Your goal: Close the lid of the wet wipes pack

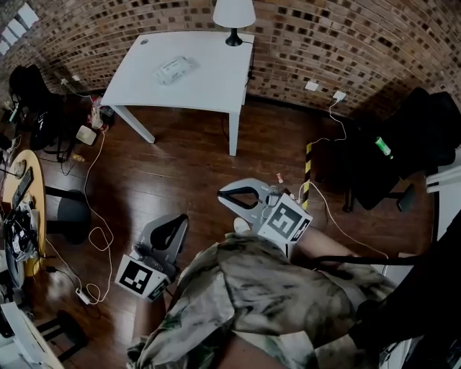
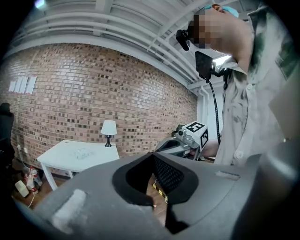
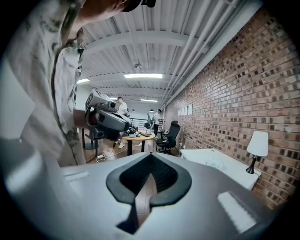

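The wet wipes pack [image 1: 176, 70] lies flat on the white table [image 1: 209, 86] by the brick wall, far from both grippers. It also shows small in the left gripper view as a pale pack [image 2: 82, 152] and in the right gripper view [image 3: 216, 163]; its lid is too small to read. My left gripper [image 1: 180, 218] and right gripper [image 1: 224, 192] are held close to the person's body above the wooden floor. Both have their jaws together with nothing between them, as the tips of the left gripper [image 2: 152, 154] and the right gripper [image 3: 151, 154] show.
A table lamp [image 1: 233, 18] stands at the table's far edge. A black office chair [image 1: 410, 144] is at the right, a round wooden table [image 1: 32, 209] with clutter at the left. Cables and a power strip [image 1: 83, 295] lie on the floor, and a yellow-black strip [image 1: 307, 173].
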A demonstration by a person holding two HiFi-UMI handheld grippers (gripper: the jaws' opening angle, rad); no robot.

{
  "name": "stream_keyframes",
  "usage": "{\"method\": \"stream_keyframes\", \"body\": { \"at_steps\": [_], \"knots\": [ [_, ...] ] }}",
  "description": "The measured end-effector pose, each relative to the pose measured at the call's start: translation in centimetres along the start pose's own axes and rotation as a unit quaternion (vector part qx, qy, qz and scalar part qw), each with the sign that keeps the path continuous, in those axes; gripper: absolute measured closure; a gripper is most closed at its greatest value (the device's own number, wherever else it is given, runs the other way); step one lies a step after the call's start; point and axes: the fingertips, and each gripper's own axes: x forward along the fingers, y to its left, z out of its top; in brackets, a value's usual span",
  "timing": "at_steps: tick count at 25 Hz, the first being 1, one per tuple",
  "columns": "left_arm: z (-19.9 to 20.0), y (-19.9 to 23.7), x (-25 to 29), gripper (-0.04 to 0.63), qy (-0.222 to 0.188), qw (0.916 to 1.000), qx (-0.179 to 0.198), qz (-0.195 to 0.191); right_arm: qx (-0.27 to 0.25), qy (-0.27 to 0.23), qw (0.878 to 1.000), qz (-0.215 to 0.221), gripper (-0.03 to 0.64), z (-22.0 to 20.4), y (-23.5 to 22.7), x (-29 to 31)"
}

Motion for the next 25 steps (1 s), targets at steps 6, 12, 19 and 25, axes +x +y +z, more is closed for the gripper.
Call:
{"method": "stream_keyframes", "body": {
  "at_steps": [6,12,19,25],
  "knots": [
    [-1.8,-2.0,-7.7,0.594,-0.007,0.9999,0.002,-0.013,0.002,-0.011,1.0,-0.021,0.614,2.7,6.9,1.4],
    [-3.2,-4.4,-14.4,0.594,-0.02,0.9992,0.008,-0.033,-0.006,-0.014,0.999,-0.047,0.615,4.9,13.8,1.9],
    [-4.9,-7.9,-18.9,0.594,-0.016,0.9983,0.009,-0.056,0.003,-0.004,0.998,-0.066,0.615,5.5,20.4,0.5],
    [-5.2,-10.6,-19.1,0.594,-0.02,0.9981,0.011,-0.057,-0.011,-0.005,0.998,-0.069,0.614,5.7,22.5,-2.0]
  ]
}}
